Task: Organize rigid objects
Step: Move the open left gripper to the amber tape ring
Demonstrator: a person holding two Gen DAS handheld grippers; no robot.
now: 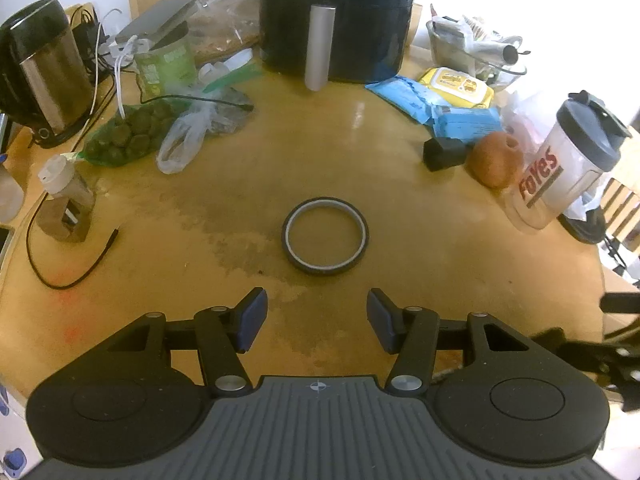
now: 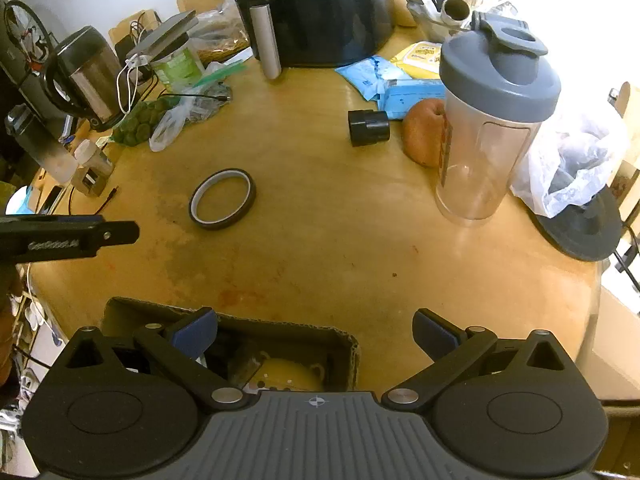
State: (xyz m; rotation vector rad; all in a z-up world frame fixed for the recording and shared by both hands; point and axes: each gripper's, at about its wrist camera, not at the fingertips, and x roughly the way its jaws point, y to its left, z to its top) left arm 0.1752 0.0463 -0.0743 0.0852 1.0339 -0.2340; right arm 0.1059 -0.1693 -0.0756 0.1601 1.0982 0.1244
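Observation:
A dark tape roll (image 1: 325, 236) lies flat on the round wooden table (image 1: 360, 312), just ahead of my left gripper (image 1: 317, 316), which is open with nothing between its blue pads. The right wrist view shows the same tape roll (image 2: 222, 204) left of centre. My right gripper (image 2: 315, 334) hangs open and empty over the table's near edge, above a cardboard box (image 2: 344, 344) that holds a yellowish object. A black cylinder (image 2: 368, 127), an apple (image 2: 423, 136) and a clear shaker bottle (image 2: 486, 120) with a grey lid stand further back on the right.
A black air fryer (image 1: 340, 16) stands at the back, a kettle (image 1: 36, 68) and a bag of green fruit (image 1: 128, 136) on the left, with a loose black cable (image 1: 72, 276). Blue and yellow packets (image 1: 440, 100) lie at right. The left gripper's side (image 2: 68, 236) shows at the left edge.

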